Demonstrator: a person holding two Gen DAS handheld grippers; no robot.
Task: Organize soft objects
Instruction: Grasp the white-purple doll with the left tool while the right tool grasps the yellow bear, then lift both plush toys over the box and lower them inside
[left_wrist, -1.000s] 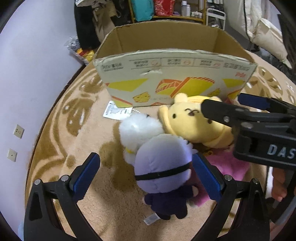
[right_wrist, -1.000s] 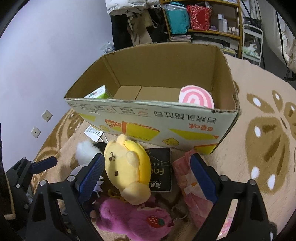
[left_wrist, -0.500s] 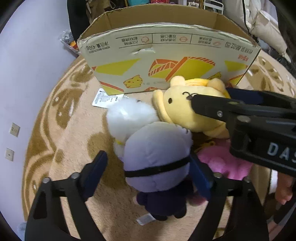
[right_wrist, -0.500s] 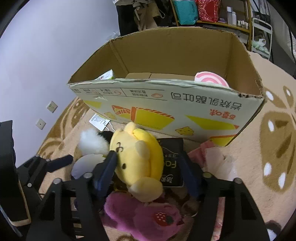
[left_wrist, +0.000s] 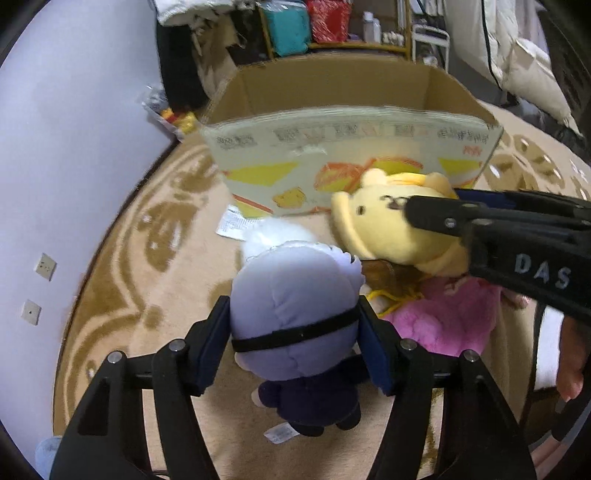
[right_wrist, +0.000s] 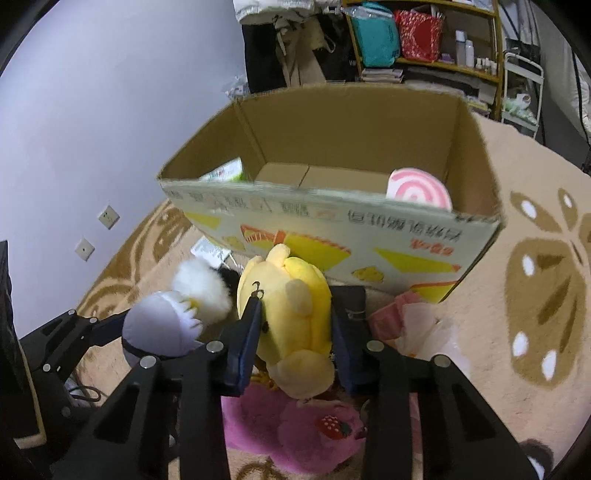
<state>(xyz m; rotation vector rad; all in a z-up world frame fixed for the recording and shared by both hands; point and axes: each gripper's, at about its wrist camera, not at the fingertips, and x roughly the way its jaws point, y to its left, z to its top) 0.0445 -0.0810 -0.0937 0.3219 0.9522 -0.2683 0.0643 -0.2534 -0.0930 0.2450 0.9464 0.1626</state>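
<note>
My left gripper (left_wrist: 293, 338) is shut on a lavender-headed plush doll (left_wrist: 295, 306) with a dark body, seen also in the right wrist view (right_wrist: 159, 332). My right gripper (right_wrist: 293, 328) is shut on a yellow plush dog (right_wrist: 291, 310), which shows in the left wrist view (left_wrist: 391, 229) too. Both toys are held just in front of an open cardboard box (right_wrist: 332, 225). A white fluffy toy (right_wrist: 201, 288) and a pink plush with a strawberry (right_wrist: 291, 432) lie on the rug below.
The box holds a pink swirl cushion (right_wrist: 419, 188) and a green packet (right_wrist: 225, 173). A black packet (right_wrist: 351, 299) and a pink bag (right_wrist: 410, 321) lie beside the box. A patterned beige rug (right_wrist: 535, 295) covers the floor. The wall (right_wrist: 92, 110) is at left.
Both grippers closed on their toys: left on the lavender doll, right on the yellow dog. Both toys have been lifted a little off the rug.
</note>
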